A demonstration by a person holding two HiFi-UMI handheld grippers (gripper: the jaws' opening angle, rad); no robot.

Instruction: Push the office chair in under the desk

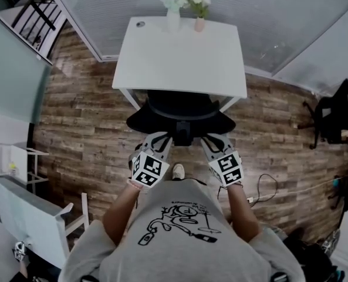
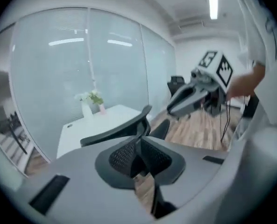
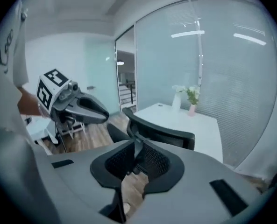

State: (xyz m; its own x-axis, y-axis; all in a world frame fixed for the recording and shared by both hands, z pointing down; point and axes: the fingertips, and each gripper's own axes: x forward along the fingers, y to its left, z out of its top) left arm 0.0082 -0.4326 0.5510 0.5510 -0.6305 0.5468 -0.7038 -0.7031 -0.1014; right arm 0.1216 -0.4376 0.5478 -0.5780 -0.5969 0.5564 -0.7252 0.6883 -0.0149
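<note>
A black office chair (image 1: 182, 113) stands at the white desk (image 1: 179, 57), its seat partly under the desktop and its backrest toward me. My left gripper (image 1: 160, 138) and right gripper (image 1: 213, 140) sit side by side at the backrest's top edge. In the left gripper view the jaws (image 2: 139, 141) are drawn together on that edge, with the chair back (image 2: 115, 132) running off behind them. The right gripper view shows the same hold (image 3: 137, 146) on the backrest (image 3: 166, 132). Two small vases of flowers (image 1: 185, 10) stand at the desk's far edge.
A frosted glass wall with blinds (image 1: 279, 22) runs behind the desk. Another black chair (image 1: 332, 113) stands at the right, and a cable (image 1: 267, 187) lies on the wood floor. White furniture (image 1: 21, 216) is at the lower left. My shoe (image 1: 178, 171) is just behind the chair.
</note>
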